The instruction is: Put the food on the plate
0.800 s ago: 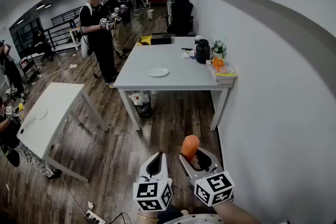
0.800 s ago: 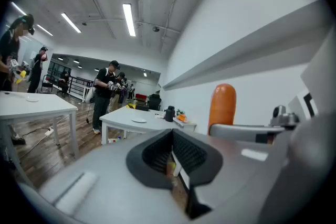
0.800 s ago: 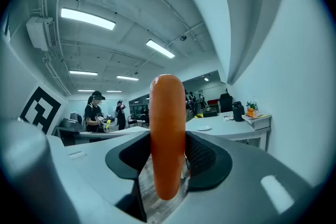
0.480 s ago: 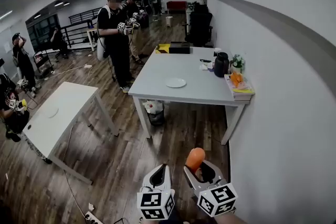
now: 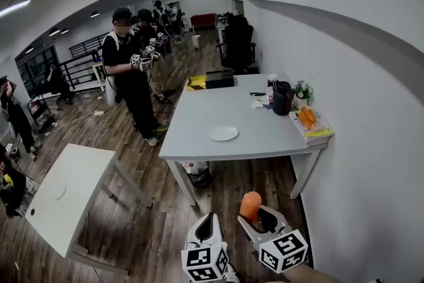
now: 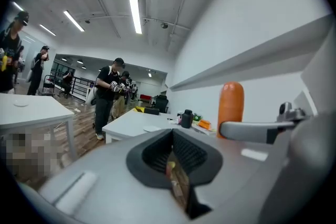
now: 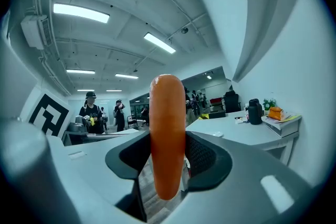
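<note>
Sausage (image 7: 167, 134) stands clamped in right hand-held gripper (image 7: 167, 162).

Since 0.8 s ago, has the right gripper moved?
Yes. The right gripper, holding the orange sausage, is nearer the grey table; the floor gap to its near edge has shrunk.

walls (image 5: 358, 76): white | floor (image 5: 152, 215): dark wood | furniture: white table (image 5: 199, 109), second white table (image 5: 73, 182), black chair (image 5: 237, 43) | light: ceiling strip lamps (image 6: 135, 13)

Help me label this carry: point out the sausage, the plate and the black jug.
sausage (image 7: 167, 139): right gripper view, mid-length of its body.
plate (image 5: 224, 134): head view, bare centre.
black jug (image 5: 281, 99): head view, middle of its side.
</note>
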`<state>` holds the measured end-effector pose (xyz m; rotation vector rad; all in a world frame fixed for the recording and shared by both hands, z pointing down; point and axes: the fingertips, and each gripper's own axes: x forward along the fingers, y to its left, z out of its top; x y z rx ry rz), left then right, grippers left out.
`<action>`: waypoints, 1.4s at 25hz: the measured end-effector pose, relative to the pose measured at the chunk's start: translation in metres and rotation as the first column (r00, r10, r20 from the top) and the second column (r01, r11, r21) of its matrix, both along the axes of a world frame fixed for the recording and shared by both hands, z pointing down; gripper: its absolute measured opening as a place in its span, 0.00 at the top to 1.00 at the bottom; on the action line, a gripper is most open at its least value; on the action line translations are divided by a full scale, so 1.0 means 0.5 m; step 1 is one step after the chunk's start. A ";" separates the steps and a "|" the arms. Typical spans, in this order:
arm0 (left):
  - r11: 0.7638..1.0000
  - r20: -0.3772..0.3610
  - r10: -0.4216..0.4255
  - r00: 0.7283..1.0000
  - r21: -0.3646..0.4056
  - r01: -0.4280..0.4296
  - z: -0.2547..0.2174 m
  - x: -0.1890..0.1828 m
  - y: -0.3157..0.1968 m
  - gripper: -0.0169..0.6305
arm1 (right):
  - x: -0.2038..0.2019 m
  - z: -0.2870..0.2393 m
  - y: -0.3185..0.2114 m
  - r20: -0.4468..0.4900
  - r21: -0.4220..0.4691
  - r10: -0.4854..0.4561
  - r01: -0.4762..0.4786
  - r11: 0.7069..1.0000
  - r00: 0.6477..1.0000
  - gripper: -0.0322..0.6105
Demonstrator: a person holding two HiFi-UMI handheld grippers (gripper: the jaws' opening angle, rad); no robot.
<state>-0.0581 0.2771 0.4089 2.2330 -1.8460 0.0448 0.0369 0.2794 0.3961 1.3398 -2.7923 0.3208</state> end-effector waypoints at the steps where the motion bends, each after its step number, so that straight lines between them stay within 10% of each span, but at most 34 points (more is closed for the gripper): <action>1: 1.000 0.007 0.009 1.000 0.004 -0.009 -0.005 -0.016 -0.033 0.96 | -0.015 -0.003 -0.032 0.008 -0.001 0.009 -0.009 1.000 1.000 0.63; 21: 0.995 -0.009 0.086 0.996 -0.044 -0.086 0.058 -0.149 -0.487 0.96 | -0.152 0.061 -0.481 -0.046 -0.050 0.055 -0.057 0.997 0.997 0.63; 35: 0.995 0.047 0.085 0.995 -0.053 -0.082 0.106 -0.093 -0.859 0.96 | -0.101 0.122 -0.859 -0.099 -0.061 -0.021 0.015 0.998 0.995 0.63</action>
